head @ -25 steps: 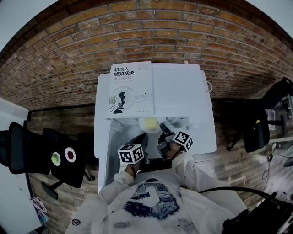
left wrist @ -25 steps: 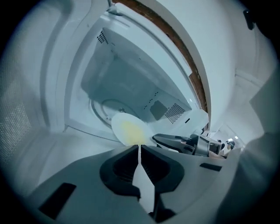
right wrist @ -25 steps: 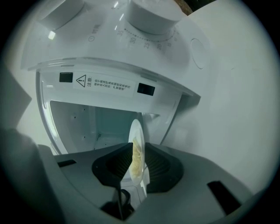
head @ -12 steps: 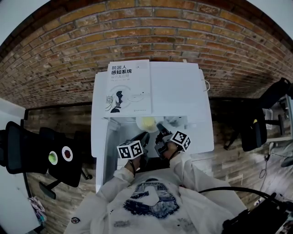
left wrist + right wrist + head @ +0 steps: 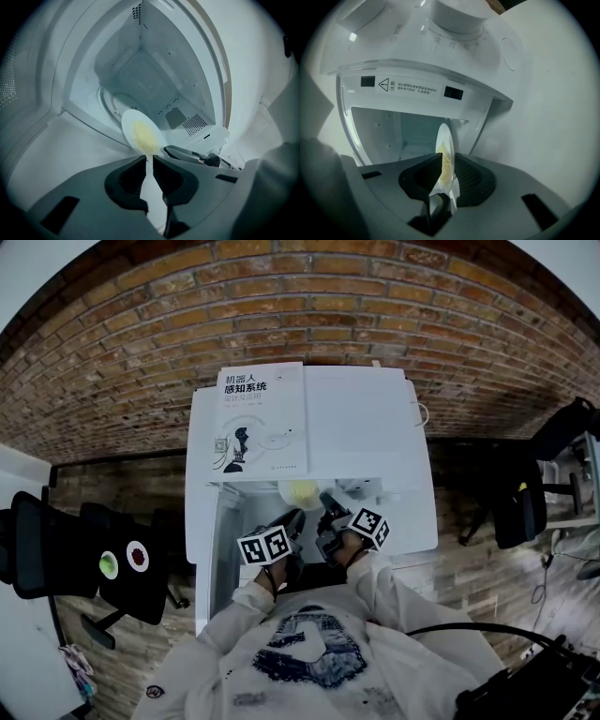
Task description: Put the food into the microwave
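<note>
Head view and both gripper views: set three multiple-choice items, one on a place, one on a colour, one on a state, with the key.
1. Where does the book lie relative to the microwave?
A inside it
B on its top
C against its door

2. What colour is the food on the plate?
A red
B green
C pale yellow

3. What is the right hand-held gripper doing?
A clamping the plate's rim
B hanging open and empty
C gripping the book

Key:
1 B, the head view shows the book flat on the white top.
2 C, the left gripper view shows a yellow patch on white.
3 A, the plate stands edge-on between its jaws.
</note>
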The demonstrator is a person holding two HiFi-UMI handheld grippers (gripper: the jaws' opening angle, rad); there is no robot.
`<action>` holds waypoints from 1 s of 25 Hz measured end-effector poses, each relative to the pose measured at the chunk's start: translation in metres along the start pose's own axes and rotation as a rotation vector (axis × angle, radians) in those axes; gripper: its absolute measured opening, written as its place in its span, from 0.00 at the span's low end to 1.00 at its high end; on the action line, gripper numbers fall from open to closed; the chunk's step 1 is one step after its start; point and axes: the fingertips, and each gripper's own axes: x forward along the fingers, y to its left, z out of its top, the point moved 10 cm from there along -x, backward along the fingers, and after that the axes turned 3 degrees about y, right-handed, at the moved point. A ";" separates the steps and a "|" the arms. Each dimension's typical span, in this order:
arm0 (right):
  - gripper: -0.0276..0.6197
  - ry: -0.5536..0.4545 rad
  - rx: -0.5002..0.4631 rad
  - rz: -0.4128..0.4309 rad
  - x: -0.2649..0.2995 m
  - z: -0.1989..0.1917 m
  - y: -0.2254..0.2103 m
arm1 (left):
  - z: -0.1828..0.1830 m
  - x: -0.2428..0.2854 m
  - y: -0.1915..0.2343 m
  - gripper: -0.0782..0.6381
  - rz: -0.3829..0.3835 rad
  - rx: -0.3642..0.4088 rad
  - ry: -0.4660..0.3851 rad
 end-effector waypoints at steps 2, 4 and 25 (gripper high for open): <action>0.18 0.003 0.001 0.003 0.002 0.000 0.001 | 0.002 0.000 0.001 0.16 0.003 -0.003 -0.008; 0.18 0.007 0.000 0.008 0.004 0.001 0.003 | 0.004 0.000 0.001 0.16 0.004 -0.010 -0.017; 0.18 0.034 -0.003 0.005 0.028 0.005 0.011 | 0.025 0.006 0.008 0.16 0.031 -0.010 -0.040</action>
